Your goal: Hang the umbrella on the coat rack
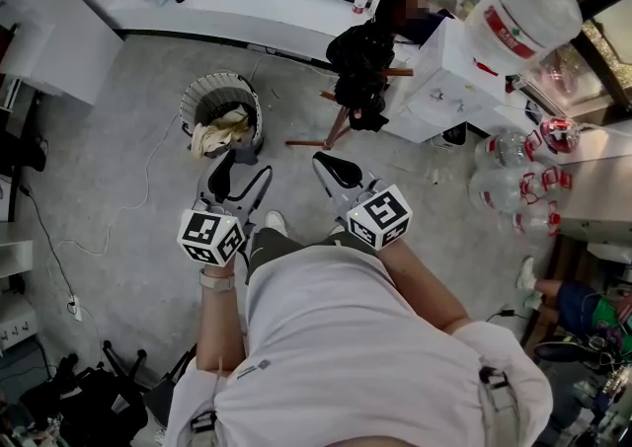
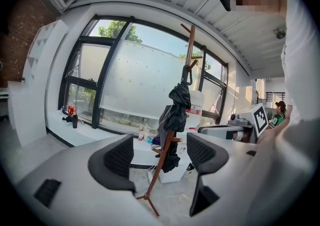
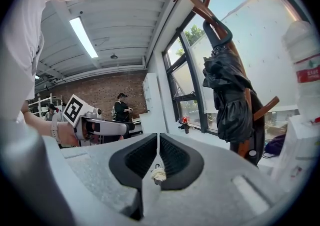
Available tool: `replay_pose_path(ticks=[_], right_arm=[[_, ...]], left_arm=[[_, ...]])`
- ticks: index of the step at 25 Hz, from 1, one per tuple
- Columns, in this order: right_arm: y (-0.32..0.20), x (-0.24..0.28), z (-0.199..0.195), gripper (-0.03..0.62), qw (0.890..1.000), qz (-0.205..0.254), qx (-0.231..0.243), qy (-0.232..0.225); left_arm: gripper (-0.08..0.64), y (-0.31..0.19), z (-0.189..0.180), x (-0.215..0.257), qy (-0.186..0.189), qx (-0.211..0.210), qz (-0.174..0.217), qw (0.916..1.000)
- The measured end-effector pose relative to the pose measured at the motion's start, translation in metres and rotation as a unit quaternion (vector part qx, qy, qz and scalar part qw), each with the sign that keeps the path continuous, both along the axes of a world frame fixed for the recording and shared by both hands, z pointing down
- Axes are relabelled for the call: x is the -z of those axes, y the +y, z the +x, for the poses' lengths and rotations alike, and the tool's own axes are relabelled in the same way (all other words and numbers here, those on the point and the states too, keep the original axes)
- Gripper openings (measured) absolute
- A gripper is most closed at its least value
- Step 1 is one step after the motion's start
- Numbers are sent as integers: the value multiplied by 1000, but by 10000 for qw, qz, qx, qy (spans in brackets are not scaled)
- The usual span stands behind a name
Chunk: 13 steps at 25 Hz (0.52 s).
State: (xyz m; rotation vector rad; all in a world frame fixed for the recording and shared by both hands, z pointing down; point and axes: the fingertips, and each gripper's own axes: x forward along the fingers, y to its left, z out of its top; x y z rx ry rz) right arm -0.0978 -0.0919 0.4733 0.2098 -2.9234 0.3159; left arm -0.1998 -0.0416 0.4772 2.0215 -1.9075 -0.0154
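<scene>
A round bin (image 1: 194,98) holding crumpled cream cloth (image 1: 219,131) stands on the grey floor (image 1: 118,238), with a white cable (image 1: 148,174) trailing to its left. At right, a water jug (image 1: 521,11) tops a white dispenser (image 1: 444,80), and clear bottles (image 1: 497,188) lie on the floor nearby.

No legible txt anywhere. Water jug (image 1: 520,11) right of the coat rack (image 1: 338,129) has a red label (image 1: 507,33) — print too small to read.

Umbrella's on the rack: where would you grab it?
Probably the curved handle of the umbrella, just below where it hooks on the coat rack, coming from the side away from the pole: it is slim and rigid there, while the loose canopy below would crumple.
</scene>
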Motion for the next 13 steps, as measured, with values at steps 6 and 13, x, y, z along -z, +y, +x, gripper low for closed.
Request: replay_pose_path(ticks=[6,13], right_arm=[[-5,0,2,6,10000,-9,-77,26],[-13,-1,5,6,9998,-25,-216,44]], left_arm=[[331,-4,3,-3,-15,-105,-64,9999],[331,-7,2,-9,37,-122,-116,9999]])
